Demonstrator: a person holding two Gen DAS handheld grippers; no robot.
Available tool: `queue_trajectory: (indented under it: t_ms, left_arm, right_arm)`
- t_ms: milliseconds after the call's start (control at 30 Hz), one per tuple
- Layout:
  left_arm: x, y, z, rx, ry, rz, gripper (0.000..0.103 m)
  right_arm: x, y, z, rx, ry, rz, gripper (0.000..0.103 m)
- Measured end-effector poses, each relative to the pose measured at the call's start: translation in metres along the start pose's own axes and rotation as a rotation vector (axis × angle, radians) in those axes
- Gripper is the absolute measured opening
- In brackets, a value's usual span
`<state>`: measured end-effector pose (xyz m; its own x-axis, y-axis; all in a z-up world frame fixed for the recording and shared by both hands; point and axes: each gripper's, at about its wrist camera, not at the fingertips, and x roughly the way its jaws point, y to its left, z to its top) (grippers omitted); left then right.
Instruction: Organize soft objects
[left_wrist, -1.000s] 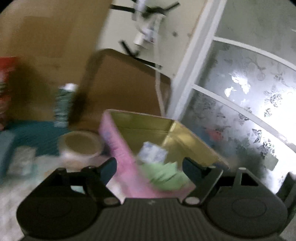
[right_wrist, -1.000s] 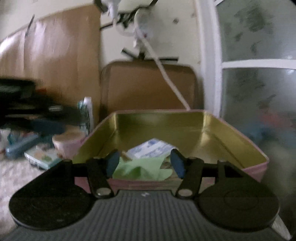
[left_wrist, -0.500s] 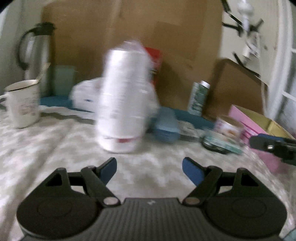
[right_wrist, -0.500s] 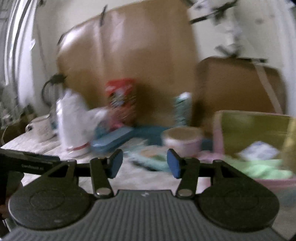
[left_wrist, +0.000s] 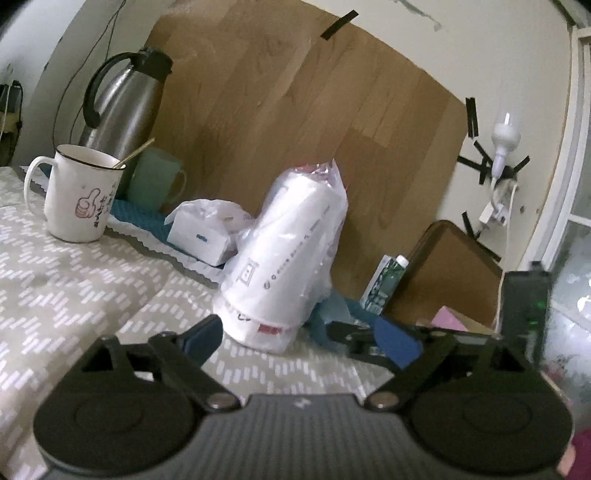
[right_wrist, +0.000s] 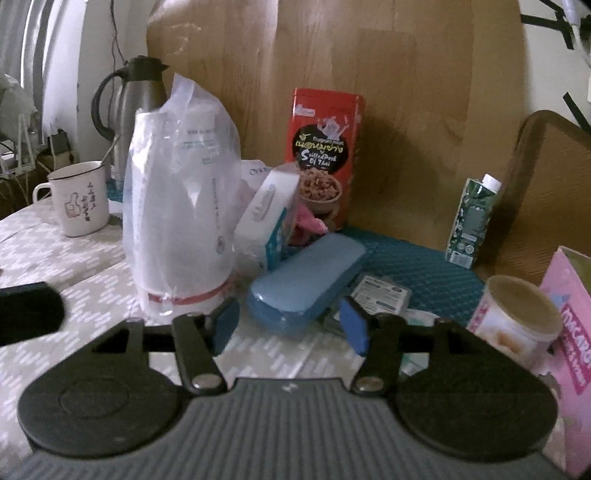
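Standing nearest in each wrist view, own gripper with nothing between its blue pads:
left gripper, jaws spread wide, having just opened further, empty, aimed at the bagged stack;
right gripper, jaws parted about halfway, having just opened a little, empty, aimed at the case

Next out, on the patterned tablecloth:
plastic-wrapped stack of white paper cups, upright to slightly tilted, red band near its base, just beyond the left gripper's pads, left of centre in the right view;
blue oblong case, lying flat, just beyond the right gripper;
small printed packets, flat beside the case;
round tub with tan lid, right of the packets;
pink tin, at the right edge, touching or just beside the tub

Middle distance:
white tissue pack, propped on edge behind the case, pink soft item beside it;
white mug with thumbs-up print, at left;
teal mat under the carton

Farthest, against the brown board:
red snack box, upright;
green drink carton, upright;
steel thermos jug, behind the cup stack
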<state>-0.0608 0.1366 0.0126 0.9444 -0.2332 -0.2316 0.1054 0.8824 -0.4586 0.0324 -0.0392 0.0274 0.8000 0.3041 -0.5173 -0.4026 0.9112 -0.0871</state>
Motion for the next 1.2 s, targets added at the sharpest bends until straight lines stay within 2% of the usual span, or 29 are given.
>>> queue_trajectory:
  t_ms: [400,467,533,667,933,1067,1200]
  left_arm:
    - [-0.002,0.002,-0.002,-0.003,-0.018,-0.050,0.094]
    - [-0.002,0.003,-0.002,-0.007,-0.019,-0.052,0.095]
    - [-0.002,0.003,-0.002,-0.008,-0.018,-0.053,0.095]
    - [-0.001,0.002,-0.002,-0.004,-0.013,-0.050,0.095]
    - [0.002,0.002,-0.001,-0.004,0.006,-0.040,0.096]
    - [0.005,0.000,-0.002,0.006,0.031,-0.037,0.096]
    - [0.012,-0.003,-0.003,0.020,0.081,-0.048,0.097]
  right_arm:
    - [0.039,0.023,0.002,-0.017,0.069,-0.109,0.073]
    - [0.043,0.022,0.003,-0.013,0.086,-0.114,0.071]
    - [0.044,0.019,0.002,0.002,0.095,-0.117,0.060]
    - [0.040,0.013,-0.001,0.019,0.089,-0.116,0.058]
    - [0.006,0.015,-0.018,-0.003,0.080,-0.034,0.056]
    - [-0.029,0.016,-0.035,-0.057,0.062,0.052,0.056]
    - [-0.065,0.004,-0.056,-0.104,0.059,0.184,0.056]
